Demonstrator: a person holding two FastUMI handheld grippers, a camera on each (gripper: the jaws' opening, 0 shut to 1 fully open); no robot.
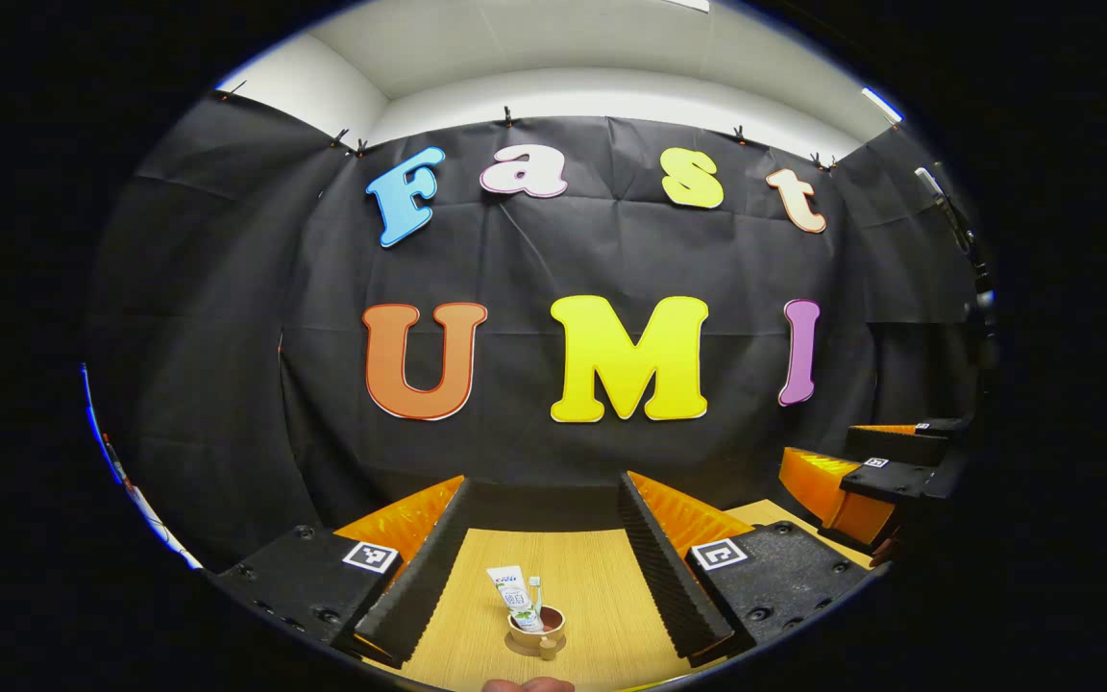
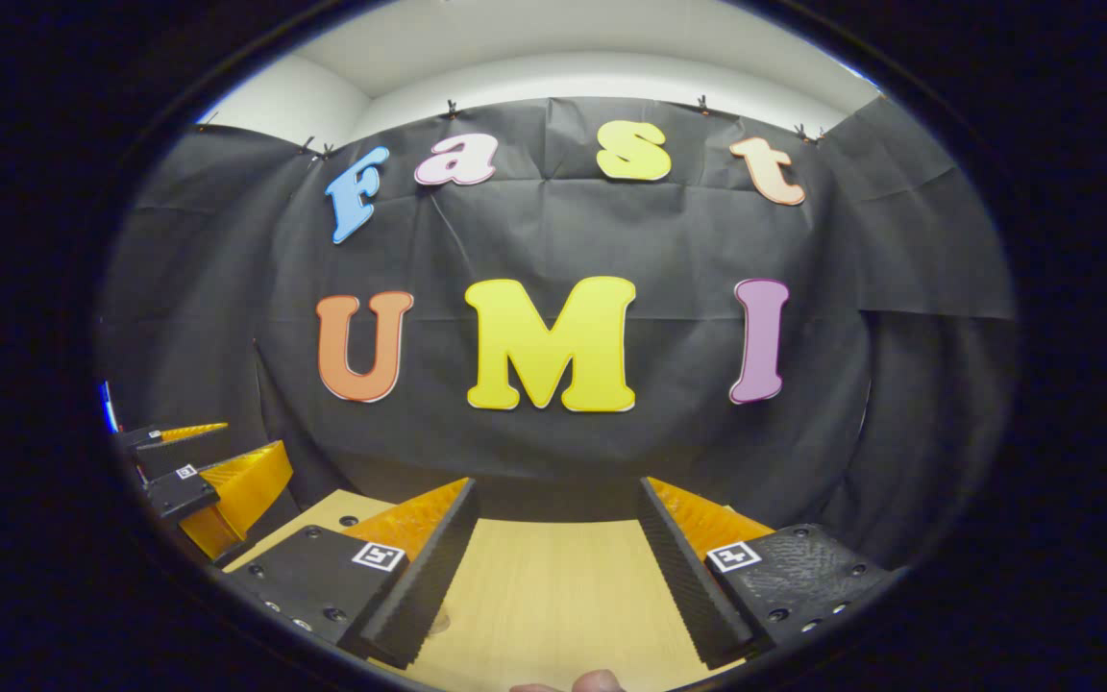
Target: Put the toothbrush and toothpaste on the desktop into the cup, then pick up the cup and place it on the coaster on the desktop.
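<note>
We see the cup (image 1: 536, 628) standing upright on the coaster (image 1: 531, 645), low in the left gripper view, on the wooden desktop (image 1: 592, 586). The toothpaste tube (image 1: 514, 593) stands in the cup with its long axis near vertical, leaning slightly up and to the left, flat crimped end uppermost. The toothbrush (image 1: 535, 592) stands just beside it in the same cup, also near upright; which end is up we cannot tell at this size.

The left gripper (image 1: 549, 567) hangs with its fingers spread wide, holding nothing; the cup sits between the two fingers but apart from both, with bare wood on either side. The right gripper (image 2: 553, 577) is likewise wide apart and holds nothing, with bare desktop between its fingers.

In the left gripper view the right gripper appears at the right edge, well apart from the cup. In the right gripper view the left gripper appears at the left edge. The far edge of the desktop meets the black cloth wall (image 1: 534, 250) behind. A fingertip (image 1: 529, 684) shows at the bottom edge of the left gripper view.
</note>
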